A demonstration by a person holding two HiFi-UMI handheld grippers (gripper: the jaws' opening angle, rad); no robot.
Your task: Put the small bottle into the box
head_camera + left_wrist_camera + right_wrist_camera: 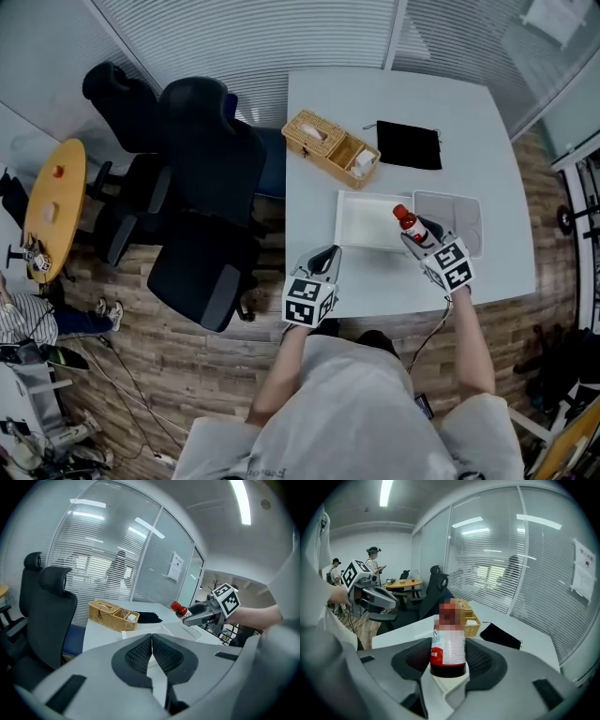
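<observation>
The small bottle (409, 223) has a red cap, a white label and dark contents. My right gripper (415, 236) is shut on it and holds it over the right part of the white open box (361, 223). In the right gripper view the bottle (449, 641) stands upright between the jaws. My left gripper (325, 260) hovers at the box's near left corner; in its own view the left gripper (151, 645) has its jaws closed together with nothing in them. The bottle (178, 607) and the right gripper (202, 614) also show there.
A clear lid (459, 220) lies right of the box. A wicker basket (330, 145) and a black pouch (409, 143) sit farther back on the white table (403, 94). Black office chairs (202, 187) stand left of the table. People stand in the far room (372, 564).
</observation>
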